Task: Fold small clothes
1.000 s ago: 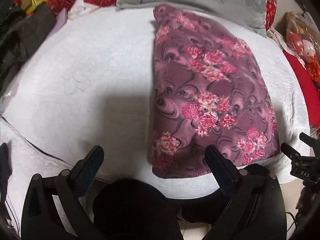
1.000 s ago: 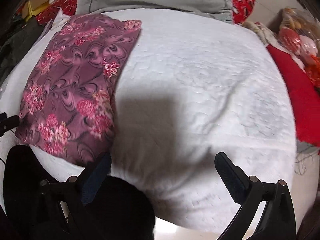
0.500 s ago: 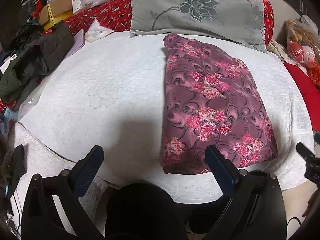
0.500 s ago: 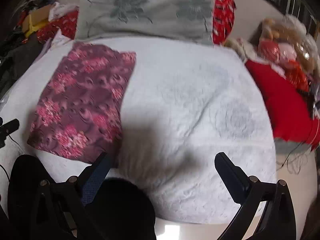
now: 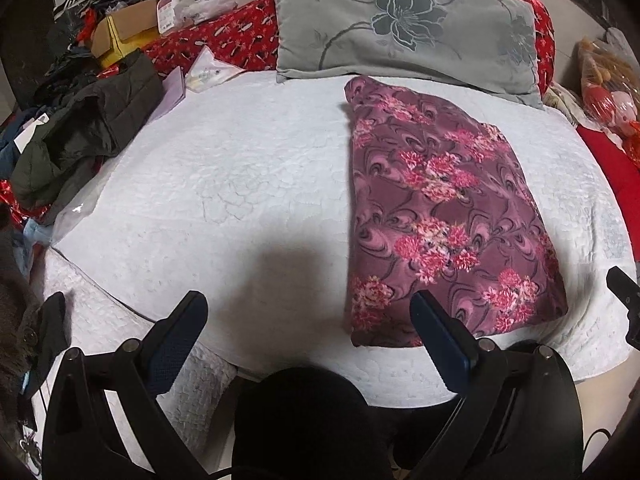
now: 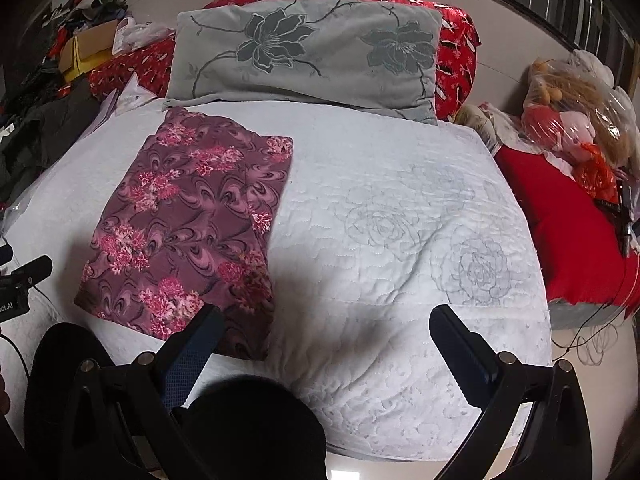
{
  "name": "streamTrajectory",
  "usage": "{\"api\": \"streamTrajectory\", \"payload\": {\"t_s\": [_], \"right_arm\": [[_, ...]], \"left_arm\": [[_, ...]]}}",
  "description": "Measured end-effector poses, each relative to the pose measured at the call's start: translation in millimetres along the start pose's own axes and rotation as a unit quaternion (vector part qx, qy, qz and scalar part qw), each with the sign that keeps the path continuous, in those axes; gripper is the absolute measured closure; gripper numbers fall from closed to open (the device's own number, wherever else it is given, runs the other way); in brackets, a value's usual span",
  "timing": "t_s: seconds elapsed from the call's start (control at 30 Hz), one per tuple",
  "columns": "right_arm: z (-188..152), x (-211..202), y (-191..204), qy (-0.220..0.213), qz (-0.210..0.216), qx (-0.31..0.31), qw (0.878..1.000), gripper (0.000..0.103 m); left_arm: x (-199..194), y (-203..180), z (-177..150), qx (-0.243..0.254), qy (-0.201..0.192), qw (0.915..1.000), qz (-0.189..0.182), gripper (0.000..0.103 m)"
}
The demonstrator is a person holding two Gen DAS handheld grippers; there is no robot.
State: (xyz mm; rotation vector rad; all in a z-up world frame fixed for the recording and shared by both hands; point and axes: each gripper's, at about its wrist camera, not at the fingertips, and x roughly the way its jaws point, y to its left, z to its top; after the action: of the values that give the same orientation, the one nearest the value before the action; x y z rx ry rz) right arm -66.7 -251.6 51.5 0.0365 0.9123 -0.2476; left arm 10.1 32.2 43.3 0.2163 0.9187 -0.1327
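Both claws wide, empty, held above the near edge of the white quilt [image 5: 248,184]. Left gripper [image 5: 308,312] sits at the near-left corner of the floral garment [image 5: 444,216]; right gripper [image 6: 326,326] at its near-right corner. Likely next: either one more fold or done. For a fold, pinch both near corners together, lift evenly, carry toward the grey pillow [image 6: 304,52]. Garment: mauve, pink flowers, flat tidy rectangle on the quilt, far end just short of the pillow.

Both wrist views face the bed [image 5: 240,184] from its foot.
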Motion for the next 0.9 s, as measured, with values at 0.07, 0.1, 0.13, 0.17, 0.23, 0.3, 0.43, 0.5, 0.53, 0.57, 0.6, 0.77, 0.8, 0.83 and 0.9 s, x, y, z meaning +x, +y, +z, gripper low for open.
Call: {"api": "streamTrajectory", "payload": {"t_s": [0.07, 0.1, 0.13, 0.17, 0.23, 0.3, 0.43, 0.5, 0.53, 0.57, 0.6, 0.77, 0.8, 0.83, 0.9], "right_arm": [[2, 0, 1, -0.003, 0.001, -0.001, 1.000, 0.000], [4, 0, 1, -0.005, 0.000, 0.000, 1.000, 0.000], [5, 1, 0, -0.006, 0.000, 0.000, 1.000, 0.000], [7, 1, 0, -0.006, 0.001, 0.001, 1.000, 0.000], [8, 3, -1, -0.006, 0.002, 0.004, 1.000, 0.000], [9, 7, -1, -0.004, 0.005, 0.006, 1.000, 0.000], [18, 24, -6, 0.014, 0.043, 0.027, 0.999, 0.000], [27, 35, -11, 0.017, 0.078, 0.051, 0.995, 0.000], [34, 42, -13, 0.020, 0.100, 0.065, 0.993, 0.000], [39, 48, -14, 0.021, 0.114, 0.077, 0.990, 0.001], [47, 55, -15, 0.023, 0.128, 0.091, 0.987, 0.001], [94, 105, -18, 0.027, 0.186, 0.144, 0.971, 0.002], [103, 120, -17, 0.032, 0.192, 0.153, 0.969, 0.004], [109, 135, -17, 0.041, 0.194, 0.162, 0.967, 0.006], [119, 167, -17, 0.066, 0.204, 0.190, 0.958, 0.023]], "left_arm": [[0, -1, 2, 0.001, 0.001, 1.0000, -0.003, 0.001], [1, -2, 3, 0.001, 0.002, 1.0000, -0.002, 0.001], [2, -3, 3, 0.003, 0.004, 1.0000, -0.001, 0.001], [3, -4, 4, 0.004, 0.006, 1.0000, -0.003, 0.001], [6, -7, 5, 0.006, 0.011, 0.9999, -0.004, 0.001], [11, -10, 7, 0.011, 0.017, 0.9998, -0.005, 0.001], [29, -11, 26, 0.011, 0.035, 0.9993, -0.008, 0.001], [38, -8, 41, -0.001, 0.039, 0.9992, -0.013, 0.001], [45, -7, 50, -0.008, 0.043, 0.9989, -0.014, 0.001], [54, -4, 62, -0.015, 0.048, 0.9986, -0.018, 0.001], [61, -3, 71, -0.023, 0.053, 0.9981, -0.021, 0.001], [107, -1, 120, -0.063, 0.092, 0.9919, -0.060, 0.001], [116, -2, 128, -0.070, 0.101, 0.9897, -0.073, 0.001], [124, -4, 134, -0.074, 0.108, 0.9880, -0.082, 0.001], [144, -10, 147, -0.076, 0.125, 0.9847, -0.095, 0.001]]}}
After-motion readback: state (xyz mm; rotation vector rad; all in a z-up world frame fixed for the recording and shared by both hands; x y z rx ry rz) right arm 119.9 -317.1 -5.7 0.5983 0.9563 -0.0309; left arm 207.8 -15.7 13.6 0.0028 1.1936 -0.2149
